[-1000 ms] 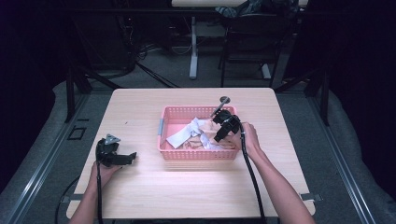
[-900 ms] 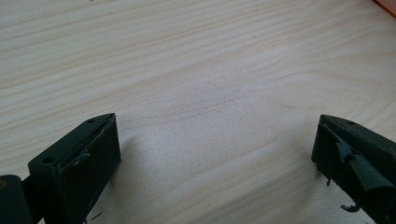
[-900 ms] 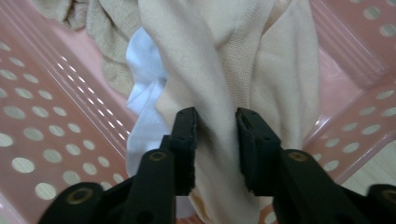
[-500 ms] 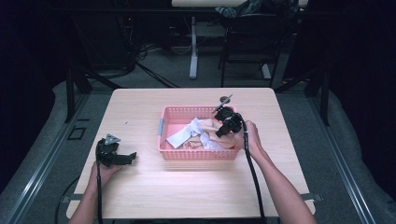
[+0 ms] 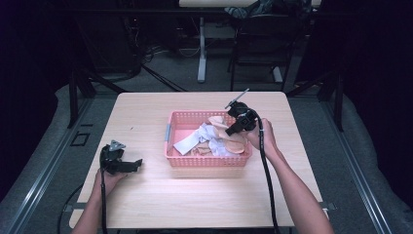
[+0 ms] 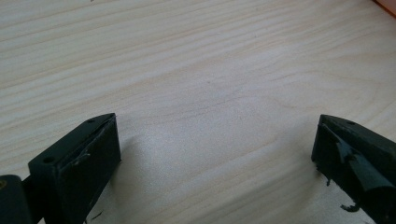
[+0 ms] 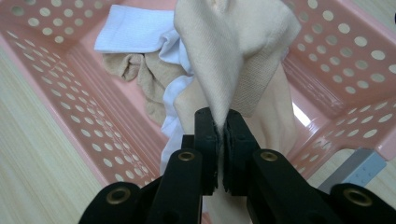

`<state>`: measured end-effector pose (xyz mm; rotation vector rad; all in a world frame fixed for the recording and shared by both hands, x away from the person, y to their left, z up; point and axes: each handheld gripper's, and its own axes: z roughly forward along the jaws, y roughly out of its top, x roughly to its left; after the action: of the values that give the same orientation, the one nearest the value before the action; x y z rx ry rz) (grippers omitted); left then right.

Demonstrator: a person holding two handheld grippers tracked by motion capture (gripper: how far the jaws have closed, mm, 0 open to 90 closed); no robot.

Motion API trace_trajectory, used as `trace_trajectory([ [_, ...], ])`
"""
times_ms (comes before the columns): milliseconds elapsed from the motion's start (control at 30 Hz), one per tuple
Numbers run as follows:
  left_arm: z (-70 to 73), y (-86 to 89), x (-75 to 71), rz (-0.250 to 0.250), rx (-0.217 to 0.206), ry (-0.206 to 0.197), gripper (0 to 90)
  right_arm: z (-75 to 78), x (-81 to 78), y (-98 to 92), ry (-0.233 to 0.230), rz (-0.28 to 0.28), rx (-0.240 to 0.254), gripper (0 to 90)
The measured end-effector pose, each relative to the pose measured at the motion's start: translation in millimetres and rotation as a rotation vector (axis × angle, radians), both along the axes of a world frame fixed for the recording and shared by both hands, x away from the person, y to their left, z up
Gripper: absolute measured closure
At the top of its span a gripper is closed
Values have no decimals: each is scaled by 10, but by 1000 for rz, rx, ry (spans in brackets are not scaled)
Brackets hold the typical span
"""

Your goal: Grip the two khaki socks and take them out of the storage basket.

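Pinching beige sock (image 7: 233, 56), right tool (image 7: 221, 123), over basket (image 7: 70, 107)

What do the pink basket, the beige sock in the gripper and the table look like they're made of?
Pink basket: looks like moulded plastic, smooth with a slight sheen, walls punched with round holes.
Beige sock: soft knit fabric, probably cotton blend; fine ribbed weave shows, and it folds limply from the right gripper.
Table: pale wood grain, matte; possibly laminate rather than solid wood.

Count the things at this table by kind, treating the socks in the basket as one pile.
Pink basket: 1
Sock pile: 1
Grippers: 2 (left gripper open; right gripper shut on a beige sock from the pile)
Total: 4
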<state>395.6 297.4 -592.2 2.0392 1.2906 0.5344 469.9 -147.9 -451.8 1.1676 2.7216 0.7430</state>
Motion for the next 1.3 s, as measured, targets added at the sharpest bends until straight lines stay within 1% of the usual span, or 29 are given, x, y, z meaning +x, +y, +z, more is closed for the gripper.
trace_trajectory([
  [67, 0, 0, 0, 0, 0, 0, 10, 21, 14, -7, -6, 7, 3, 856],
  [100, 0, 0, 0, 0, 0, 0, 9, 28, 15, -4, -7, -4, 14, 857],
  [167, 0, 0, -1, 1, 0, 0, 10, 47, 38, -22, -15, 3, 0, 856],
  [200, 0, 0, -1, 1, 0, 0, 10, 41, 44, -25, -18, -8, 18, 857],
  [233, 0, -1, -1, 1, 0, 0, 10, 44, 57, -38, -21, -12, 12, 857],
  [267, 0, -1, -1, 1, 0, 0, 9, 42, 68, -49, -21, -22, 18, 856],
  [333, 0, -1, -1, 1, 0, 0, 10, 43, 91, -77, -36, -25, 30, 856],
  [367, 0, 0, -1, 1, 0, 0, 10, 46, 104, -95, -41, -30, 27, 856],
  [400, 0, 0, -1, 1, 0, 0, 10, 41, 117, -104, -45, -38, 40, 856],
  [467, 0, 0, -1, 1, 0, 0, 9, 43, 147, -132, -45, -37, 54, 856],
  [500, 0, -1, -1, 1, 0, 0, 10, 45, 162, -147, -49, -42, 56, 857],
  [567, 0, 0, -1, 1, 0, 0, 10, 45, 178, -167, -56, -53, 79, 858],
  [633, 0, 0, -1, 1, 0, 0, 10, 53, 187, -173, -67, -61, 86, 858],
  [700, 0, 0, -1, 1, 0, 0, 10, 73, 193, -184, -79, -57, 98, 859],
  [733, 0, 0, -1, 1, 0, 0, 9, 85, 190, -184, -88, -66, 108, 858],
  [833, 0, 0, -1, 1, 0, 0, 10, 127, 186, -202, -128, -85, 128, 860],
  [867, 0, 0, -1, 1, 0, 0, 10, 136, 191, -210, -139, -83, 131, 860],
  [1033, 0, 0, -1, 1, 0, 0, 9, 175, 219, -240, -148, -98, 149, 861],
  [1133, 0, 0, -1, 1, 0, 0, 10, 229, 234, -253, -153, -104, 166, 861],
  [1233, 0, 0, -1, 1, 0, 0, 9, 282, 237, -258, -176, -104, 174, 861],
  [1300, 0, 0, -1, 1, 0, 0, 9, 306, 235, -260, -179, -105, 176, 861],
])
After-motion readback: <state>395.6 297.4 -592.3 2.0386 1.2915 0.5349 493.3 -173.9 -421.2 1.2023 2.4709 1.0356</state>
